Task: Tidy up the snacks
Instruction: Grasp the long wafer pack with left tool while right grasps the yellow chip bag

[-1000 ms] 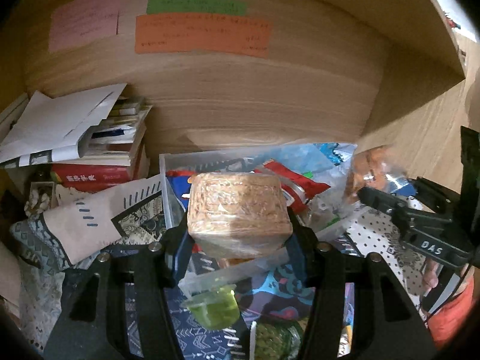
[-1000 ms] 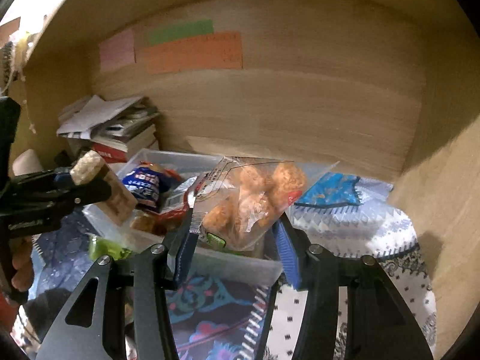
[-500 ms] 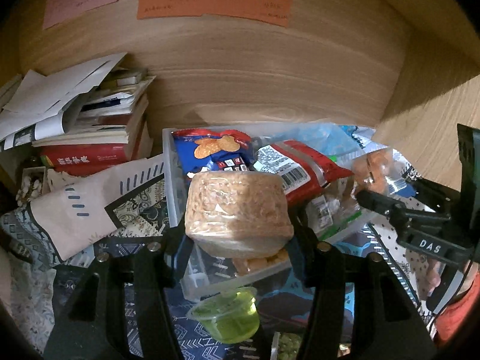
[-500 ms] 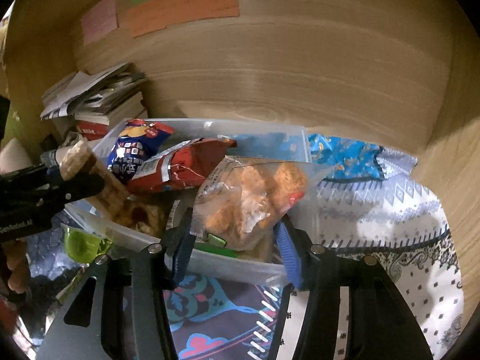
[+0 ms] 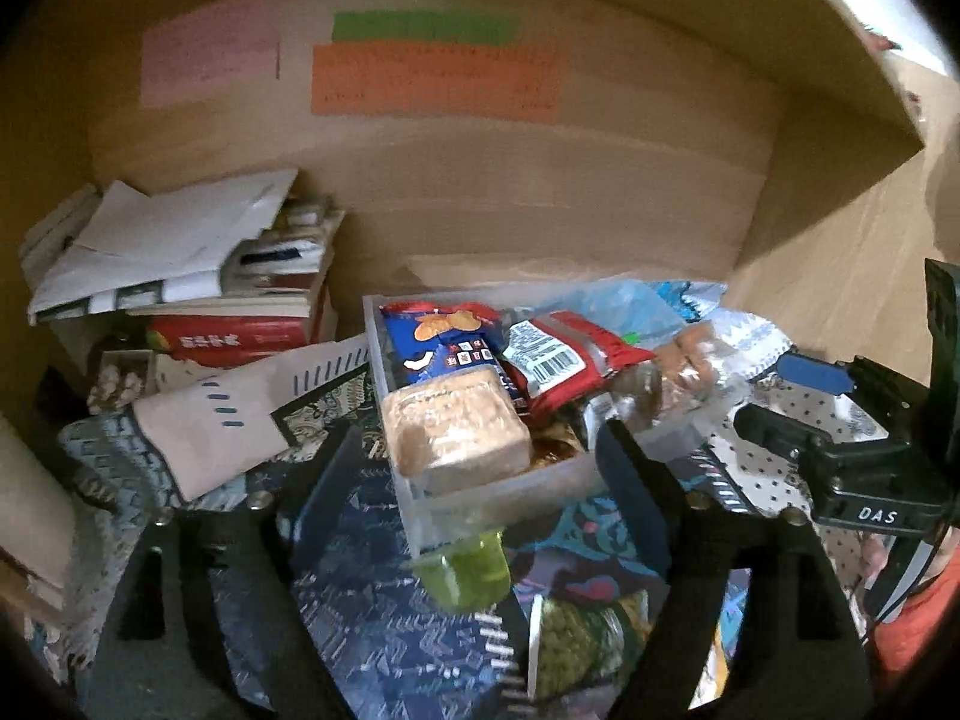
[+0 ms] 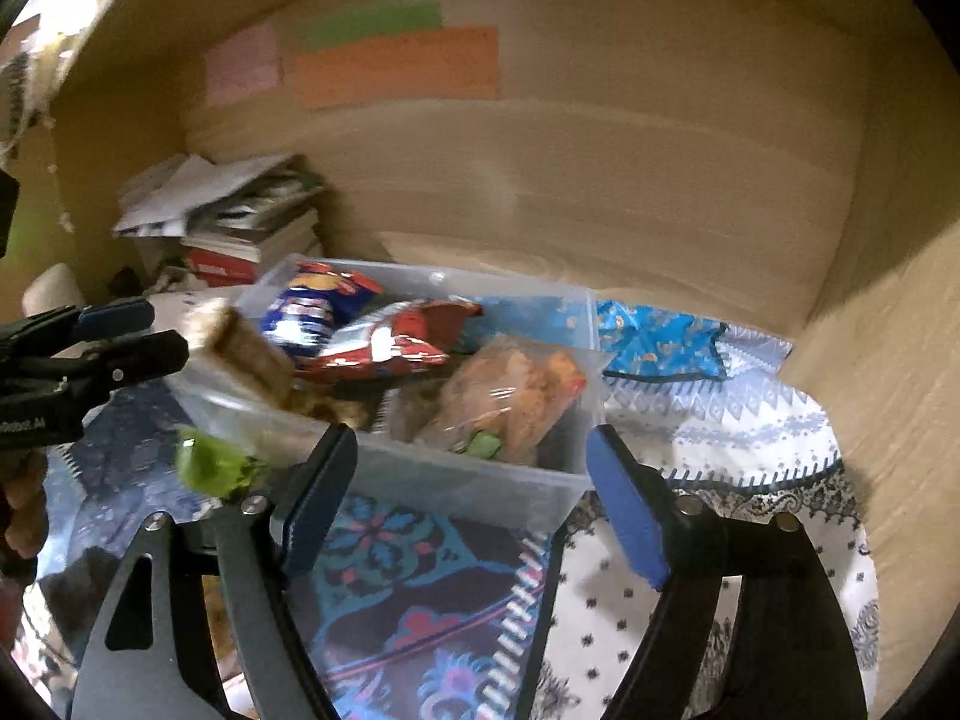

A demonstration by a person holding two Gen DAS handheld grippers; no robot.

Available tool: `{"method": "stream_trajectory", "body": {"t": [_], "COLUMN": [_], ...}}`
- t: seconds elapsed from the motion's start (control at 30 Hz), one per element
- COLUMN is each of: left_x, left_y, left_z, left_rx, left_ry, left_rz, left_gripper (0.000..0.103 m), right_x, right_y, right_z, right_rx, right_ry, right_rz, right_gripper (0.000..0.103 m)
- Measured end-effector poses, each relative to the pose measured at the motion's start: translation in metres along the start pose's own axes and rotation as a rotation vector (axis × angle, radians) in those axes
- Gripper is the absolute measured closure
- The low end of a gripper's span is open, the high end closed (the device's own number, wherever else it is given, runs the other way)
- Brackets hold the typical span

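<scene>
A clear plastic bin [image 5: 498, 501] [image 6: 480, 483] sits on the patterned cloth and holds several snacks. A wrapped brown cracker block [image 5: 453, 429] [image 6: 246, 345] lies at its near left corner. A clear bag of orange fried snacks [image 6: 510, 390] [image 5: 684, 360] lies at its right end. A blue chip bag [image 5: 438, 339] and a red packet [image 5: 564, 360] lie behind. My left gripper [image 5: 480, 480] is open and empty just before the bin. My right gripper [image 6: 471, 480] is open and empty at the bin's front wall.
A green jelly cup [image 5: 465, 570] [image 6: 210, 468] stands on the cloth in front of the bin. A bag of green peas [image 5: 576, 636] lies nearer. A stack of books and papers [image 5: 198, 276] sits at the back left. Wooden walls enclose the back and right.
Both grippers opened and drew back. The cracker block left the left gripper and the fried-snack bag left the right gripper; both now lie in the bin.
</scene>
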State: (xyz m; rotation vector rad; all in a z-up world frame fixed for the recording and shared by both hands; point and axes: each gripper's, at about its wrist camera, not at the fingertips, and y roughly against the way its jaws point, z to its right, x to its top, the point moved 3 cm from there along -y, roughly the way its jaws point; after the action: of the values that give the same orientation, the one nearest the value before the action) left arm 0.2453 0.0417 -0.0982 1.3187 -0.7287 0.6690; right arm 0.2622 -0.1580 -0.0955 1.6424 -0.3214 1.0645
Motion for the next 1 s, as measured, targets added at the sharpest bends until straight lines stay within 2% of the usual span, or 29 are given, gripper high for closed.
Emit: {"method": "stream_trajectory", "body": {"t": [0.13, 0.27, 0.6, 0.87, 0.93, 1.0], "left_x": [-0.009, -0.024, -0.079, -0.110, -0.115, -0.118], "left_y": [0.024, 0.040, 0.045, 0.039, 0.038, 0.038], "left_z": [0.005, 0.006, -0.003, -0.010, -0.009, -0.006], "left_rx": [0.021, 0.037, 0.036, 0.026, 0.019, 0.011], "left_ry": [-0.042, -0.059, -0.041, 0.009, 0.016, 0.016], "left_rz": [0.035, 0.046, -0.048, -0.119, -0.131, -0.139], "left_gripper": [0.015, 0.012, 0.011, 0.012, 0.012, 0.012], "right_x": [-0.007, -0.023, -0.081, -0.093, -0.092, -0.092], "right_y": [0.018, 0.025, 0.013, -0.020, -0.025, -0.026], "right_z": [-0.015, -0.036, -0.070, -0.080, -0.081, -0.082], "right_rx": [0.047, 0.112, 0.238, 0.248, 0.257, 0.242], "right_ry": [0.007, 0.027, 0.039, 0.055, 0.044, 0.050], "right_rz": [0.025, 0.012, -0.121, -0.208, -0.224, -0.219], "right_gripper": [0.022, 0.022, 0.022, 0.023, 0.038, 0.049]}}
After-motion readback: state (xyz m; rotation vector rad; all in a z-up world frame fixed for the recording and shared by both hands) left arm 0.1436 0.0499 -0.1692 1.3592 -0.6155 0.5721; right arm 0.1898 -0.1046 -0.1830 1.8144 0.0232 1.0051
